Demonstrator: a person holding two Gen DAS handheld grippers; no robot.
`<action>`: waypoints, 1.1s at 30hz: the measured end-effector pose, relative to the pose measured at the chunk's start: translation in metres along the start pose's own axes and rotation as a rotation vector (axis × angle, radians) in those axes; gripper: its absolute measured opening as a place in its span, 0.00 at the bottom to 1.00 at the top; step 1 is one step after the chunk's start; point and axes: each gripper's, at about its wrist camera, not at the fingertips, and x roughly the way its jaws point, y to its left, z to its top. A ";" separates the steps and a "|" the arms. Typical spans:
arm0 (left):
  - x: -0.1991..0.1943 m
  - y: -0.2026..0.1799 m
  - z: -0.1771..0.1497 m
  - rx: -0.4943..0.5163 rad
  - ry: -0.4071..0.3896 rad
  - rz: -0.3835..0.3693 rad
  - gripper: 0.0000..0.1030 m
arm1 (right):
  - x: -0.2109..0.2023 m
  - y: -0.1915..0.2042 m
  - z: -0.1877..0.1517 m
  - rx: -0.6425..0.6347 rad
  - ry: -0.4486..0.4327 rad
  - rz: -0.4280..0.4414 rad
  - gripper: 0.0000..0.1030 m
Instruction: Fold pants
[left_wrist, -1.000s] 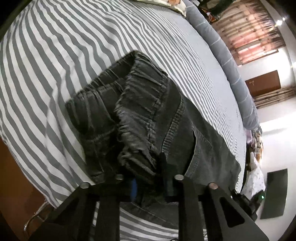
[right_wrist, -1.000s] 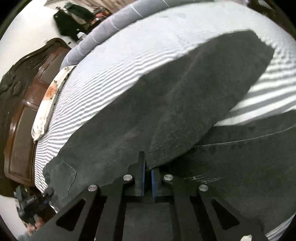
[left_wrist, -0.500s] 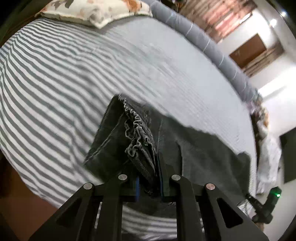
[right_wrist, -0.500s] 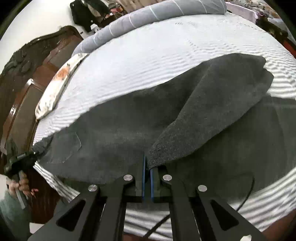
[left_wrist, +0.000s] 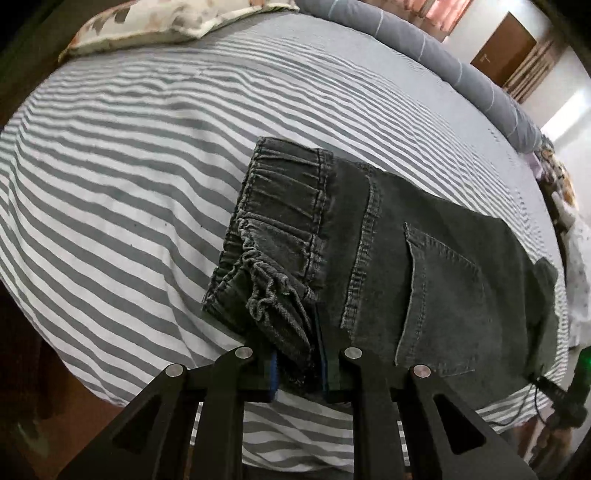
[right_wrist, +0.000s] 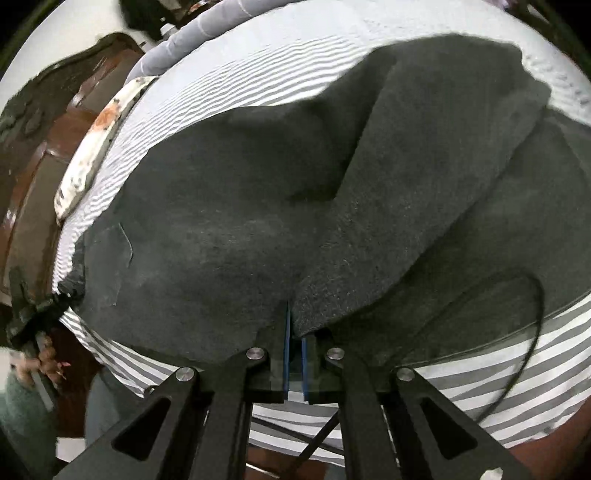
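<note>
— Pants (left_wrist: 424, 266) of dark grey denim lie on the striped bed (left_wrist: 129, 177), near its front edge. Which step is this, you think?

— I judge it is a lengthwise fold, one half over the other. On the left, the left gripper (left_wrist: 297, 363) is clenched on the gathered elastic waistband (left_wrist: 284, 206). Further right, the right gripper (right_wrist: 293, 332) pinches the edge of the cloth, and a fold of it stands up from the bed.

— And the next move?

— Probably both ends must go across together and come down flat, with the edges matched, before letting go.

— How does the cloth look?

— Thick and matte, with a back pocket (left_wrist: 439, 291) facing up. The raised part is not yet smooth.
</note>
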 end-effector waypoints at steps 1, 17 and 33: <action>-0.002 -0.002 0.000 0.006 -0.003 0.002 0.17 | 0.001 -0.001 0.000 0.010 0.001 0.009 0.07; -0.079 -0.125 -0.057 0.414 -0.217 -0.004 0.36 | -0.051 -0.042 0.009 0.090 -0.093 0.095 0.30; -0.010 -0.344 -0.175 0.960 -0.251 -0.179 0.44 | -0.134 -0.123 0.046 0.208 -0.217 0.103 0.33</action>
